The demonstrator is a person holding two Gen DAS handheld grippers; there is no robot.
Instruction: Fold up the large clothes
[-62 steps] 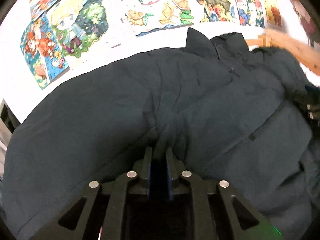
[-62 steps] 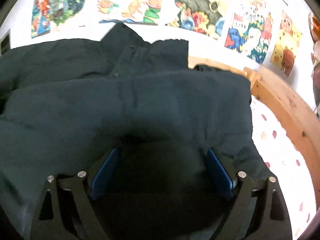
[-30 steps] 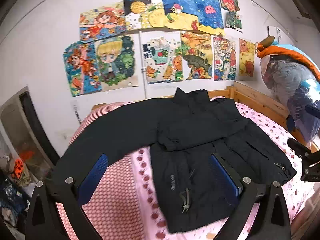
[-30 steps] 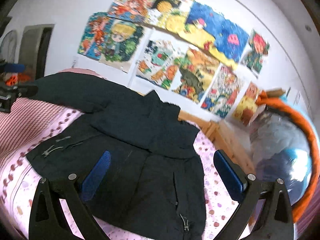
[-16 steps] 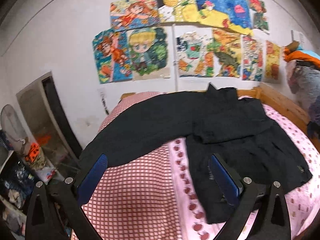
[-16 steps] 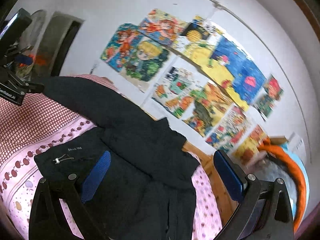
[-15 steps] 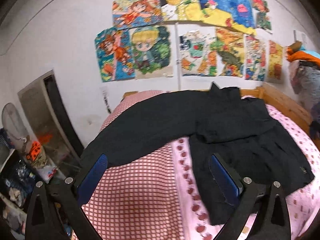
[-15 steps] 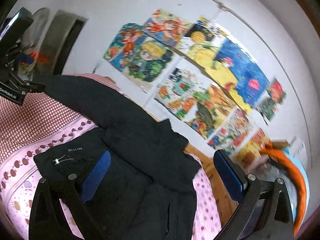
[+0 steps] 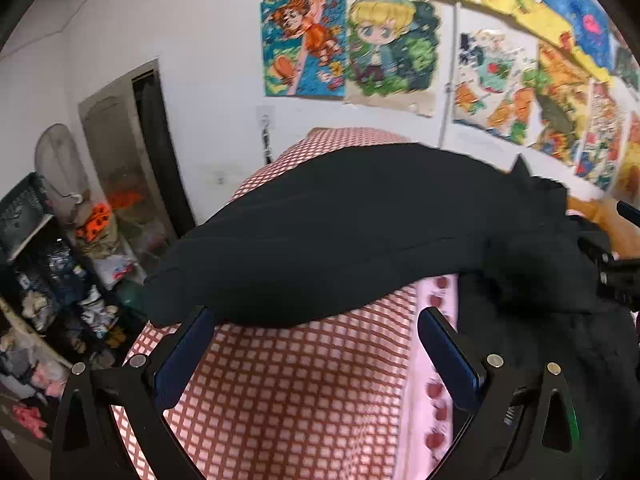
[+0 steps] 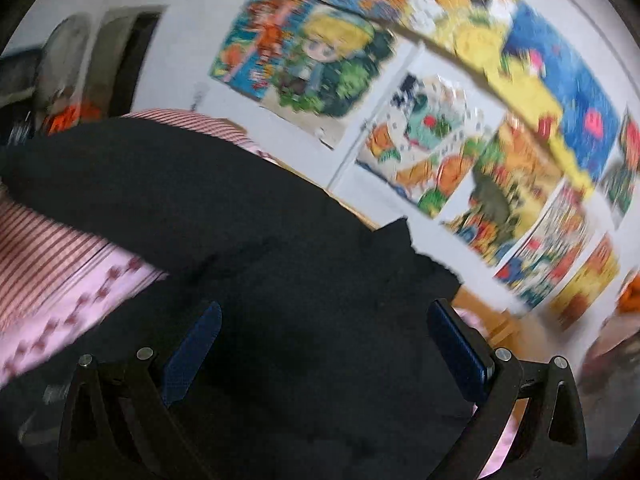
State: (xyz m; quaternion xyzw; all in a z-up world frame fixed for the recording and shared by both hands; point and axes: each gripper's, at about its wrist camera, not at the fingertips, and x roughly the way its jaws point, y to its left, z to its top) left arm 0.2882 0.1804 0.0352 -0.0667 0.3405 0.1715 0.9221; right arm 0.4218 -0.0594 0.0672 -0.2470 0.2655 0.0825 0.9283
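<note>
Jaws spread wide and holding nothing, the left gripper hangs over the red-checked bedspread, its blue pads framing bare cover just short of the outstretched sleeve of a dark padded jacket, a stance that reads as lining up to take the sleeve and bring it in over the body. The right gripper, its jaws likewise apart and empty, points low across the jacket's torso, close above the fabric as far as the blurred view allows, seemingly placed to steady or take the body side. The jacket lies spread across the bed, collar toward the wall, its near sleeve stretched flat and running out to the bed's left edge, laid open in a way that leaves each panel reachable for folding; the fold itself looks barely begun. Past the bed's edge on the left stand cluttered shelves and a dark doorway. Behind the bed, a wooden headboard shows beside the collar, and colourful cartoon drawings cover the white wall.
</note>
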